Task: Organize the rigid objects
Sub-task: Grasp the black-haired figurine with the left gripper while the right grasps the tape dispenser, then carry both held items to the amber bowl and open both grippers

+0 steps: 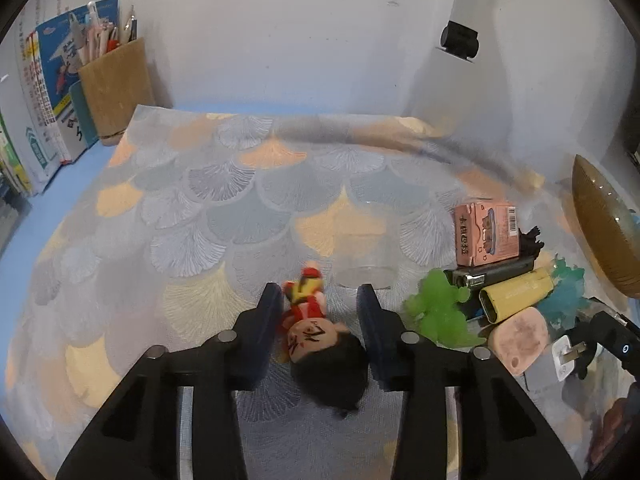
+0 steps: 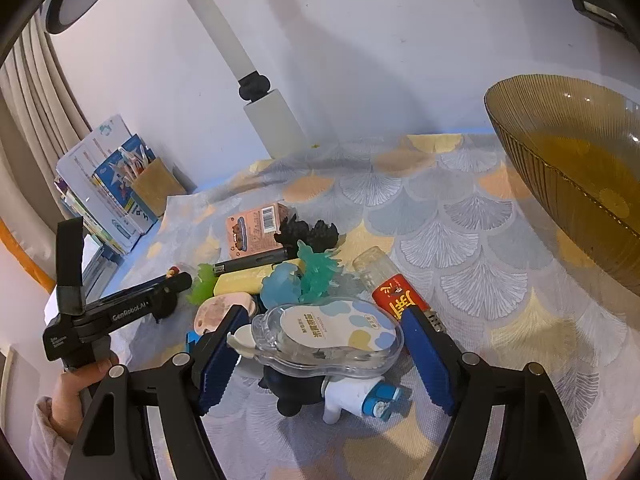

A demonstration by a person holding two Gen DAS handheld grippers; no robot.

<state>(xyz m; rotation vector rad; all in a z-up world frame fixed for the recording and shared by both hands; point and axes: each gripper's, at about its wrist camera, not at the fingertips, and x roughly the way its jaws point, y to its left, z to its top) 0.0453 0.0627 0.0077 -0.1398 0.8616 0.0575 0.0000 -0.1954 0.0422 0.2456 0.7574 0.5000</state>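
Nearest the left wrist camera, the doll (image 1: 316,334) lay between the blue pads of the left gripper (image 1: 318,298), head toward the camera and feet pointing away, so its long axis ran along the fingers. The jaws bracketed it with a gap on the right side (no firm pinch visible). The right gripper (image 2: 320,322) straddled the clear tape dispenser (image 2: 332,338), pads apparently not yet pressing. Farther right, the amber bowl (image 2: 560,168) stood nearer the right hand.
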